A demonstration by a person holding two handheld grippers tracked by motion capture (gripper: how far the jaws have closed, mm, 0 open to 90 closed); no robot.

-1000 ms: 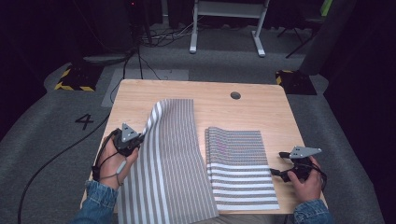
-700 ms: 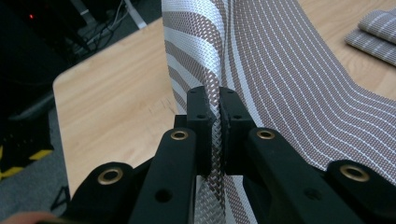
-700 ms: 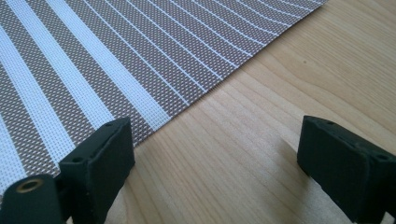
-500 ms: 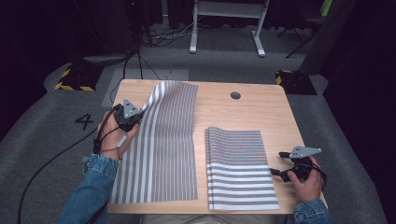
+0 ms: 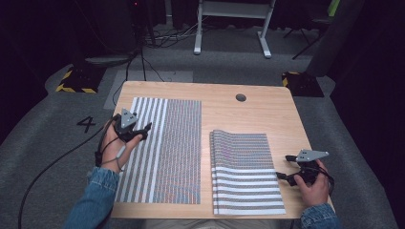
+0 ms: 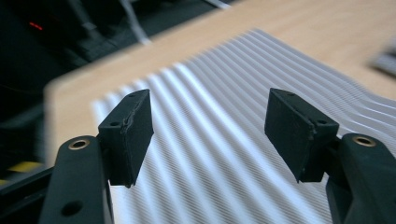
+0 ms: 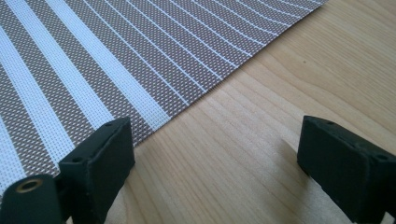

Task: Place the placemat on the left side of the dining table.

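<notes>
A striped placemat (image 5: 162, 150) lies flat on the left half of the wooden table (image 5: 248, 114). My left gripper (image 5: 144, 129) hovers over the mat's left edge. Its jaws have just been opening and stand wide apart with nothing between them. In the left gripper view the left gripper (image 6: 210, 126) looks down on the placemat's stripes (image 6: 210, 177). A stack of striped placemats (image 5: 243, 171) rests at the right front. My right gripper (image 5: 282, 168) sits open just right of the stack. In the right gripper view, the right gripper (image 7: 215, 154) is over bare wood (image 7: 261, 116) beside the mat's corner (image 7: 93, 56).
A round cable hole (image 5: 240, 97) is in the table's far side. A white desk frame (image 5: 229, 28) stands on the floor behind. Yellow-black floor markers (image 5: 74, 81) lie at the far left. A cable (image 5: 52, 167) trails left from the left gripper.
The left gripper carried the raised, draped placemat leftward, laid it flat and let it go; its jaws now stand open. The right hand and the stack stayed put.
</notes>
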